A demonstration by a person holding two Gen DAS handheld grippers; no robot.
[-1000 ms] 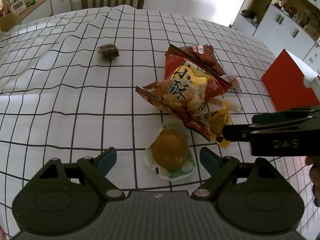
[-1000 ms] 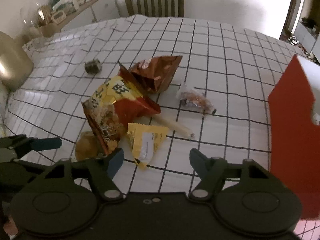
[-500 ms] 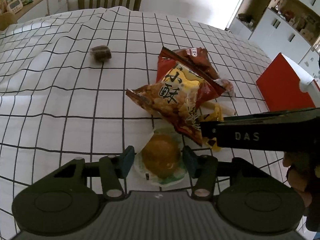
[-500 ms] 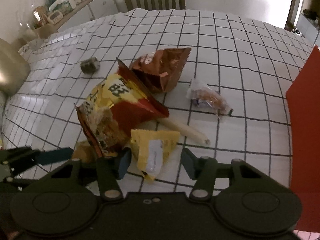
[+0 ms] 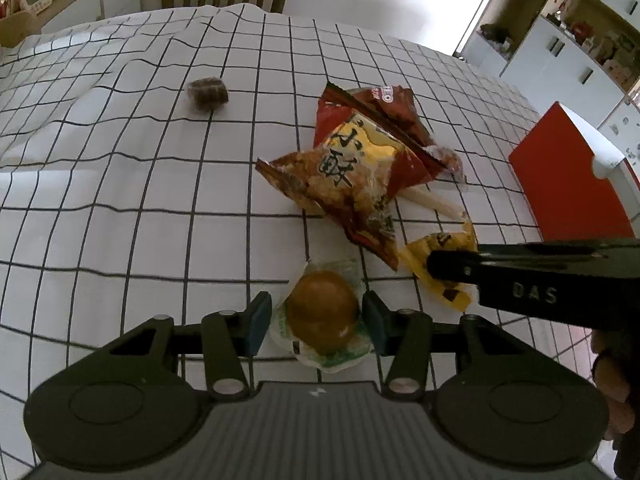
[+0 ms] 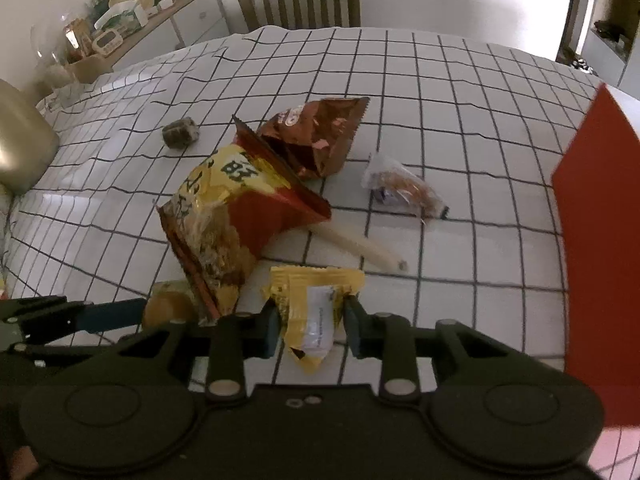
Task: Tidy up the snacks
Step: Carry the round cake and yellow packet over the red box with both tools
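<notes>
As seen from the left wrist: left gripper (image 5: 316,316) narrowed, jaws just closed in, pads against the wrapper of the wrapped bun (image 5: 322,308) on both sides. Bun flat on the checked tablecloth (image 5: 120,200), just below the tip of the big crisp bag (image 5: 352,176). From this side, only a corner of the yellow packet (image 6: 316,312) on show, mostly hidden behind the dark finger crossing in from the right.

From the right wrist, shown in full: right gripper (image 6: 310,320) likewise narrowed after just closing, pads pressed on the yellow packet, white label facing up, packet resting on the cloth. Bun here reduced to a sliver behind the crisp bag, beside a teal fingertip.

Clearer from the right wrist: clear-wrapped snack (image 6: 404,188) lying apart, pale stick (image 6: 356,244) poking out from under the crisp bag, brown bag (image 6: 316,136) behind. Sharper from the left: dark wrapped sweet (image 5: 208,90), well apart, and red box (image 5: 568,176) at the right.
</notes>
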